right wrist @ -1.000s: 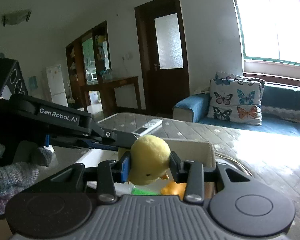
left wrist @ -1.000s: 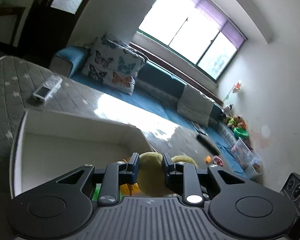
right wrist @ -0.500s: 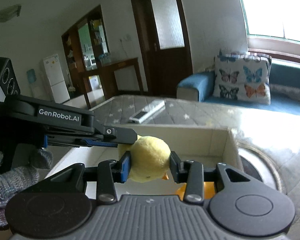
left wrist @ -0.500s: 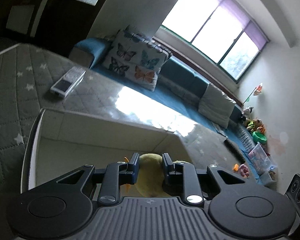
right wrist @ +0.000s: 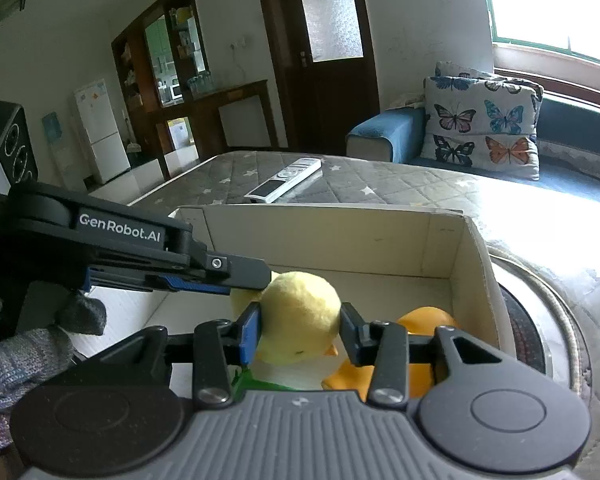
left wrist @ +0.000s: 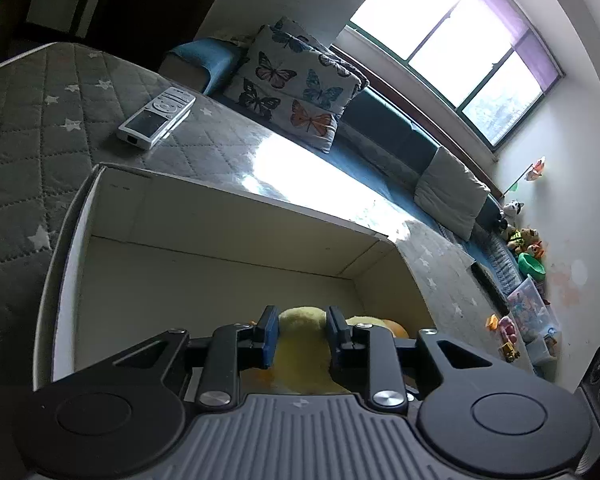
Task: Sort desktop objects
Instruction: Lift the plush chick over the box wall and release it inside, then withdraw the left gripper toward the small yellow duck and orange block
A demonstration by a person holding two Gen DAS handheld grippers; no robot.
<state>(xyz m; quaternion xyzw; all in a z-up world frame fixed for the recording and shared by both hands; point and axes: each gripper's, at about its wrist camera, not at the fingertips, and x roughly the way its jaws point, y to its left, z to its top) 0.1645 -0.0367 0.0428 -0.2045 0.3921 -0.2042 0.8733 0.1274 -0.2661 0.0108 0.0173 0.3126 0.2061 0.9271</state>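
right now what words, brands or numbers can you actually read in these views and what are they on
"GenRobot.AI": white lettering on the side of the left tool, seen in the right wrist view.
Remote control: has buttons and a screen, but any markings are too small to read.
White fridge: papers or stickers on its door, too blurred to read.
Left wrist view: no readable text.

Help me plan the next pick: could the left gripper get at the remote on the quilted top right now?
Probably not yet. The left gripper is shut on the yellow plush duck, and the box wall stands between it and the remote. Nothing lies on the remote.
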